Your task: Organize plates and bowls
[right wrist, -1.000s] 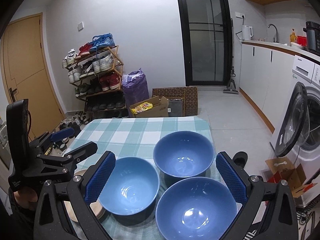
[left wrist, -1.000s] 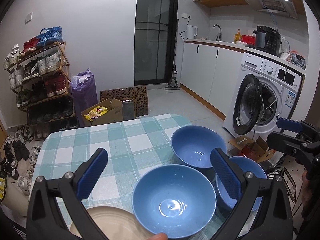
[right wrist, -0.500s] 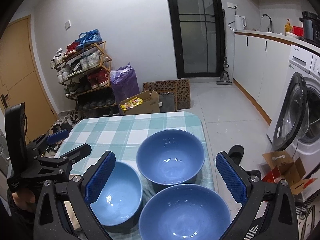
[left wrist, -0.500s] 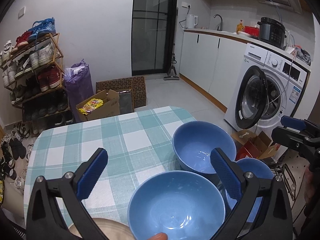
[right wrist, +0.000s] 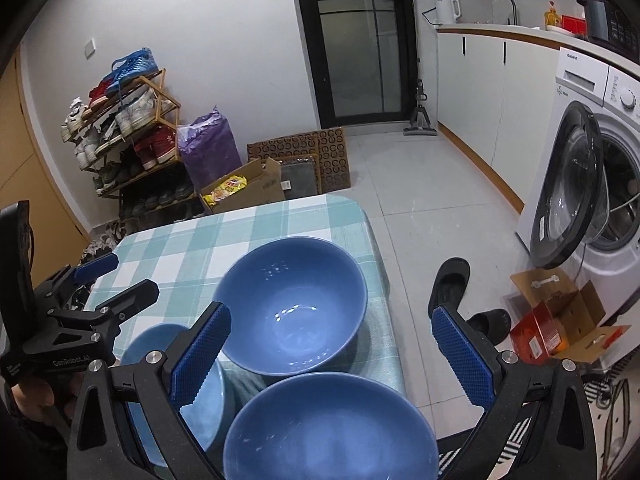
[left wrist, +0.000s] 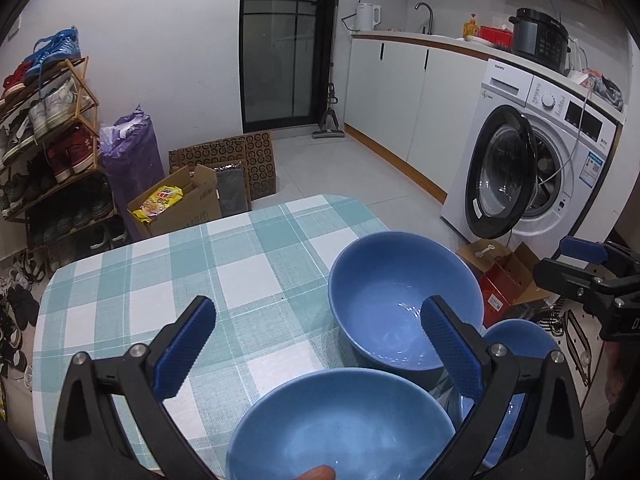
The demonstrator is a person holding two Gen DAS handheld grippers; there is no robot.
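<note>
Both cameras have been carried forward and lower since the earlier frames, so that the bowls are seen larger and the beige plate has been lost from the left view. Three blue bowls are set on the checked surface (left wrist: 168, 292), all empty and upright. The left hand-held gripper (left wrist: 318, 348) is held spread, pinching nothing, with the near-left bowl (left wrist: 340, 420) just below its fingers at 6 o'clock. The far bowl (left wrist: 400, 296) lies toward 1 o'clock. The right hand-held gripper (right wrist: 332, 352) is likewise spread and empty, with the near-right bowl (right wrist: 328, 428) at 6 o'clock and the far bowl dead ahead at 12. Being round, the bowls offer no long axis; each near bowl is judged closest to its own gripper.
</note>
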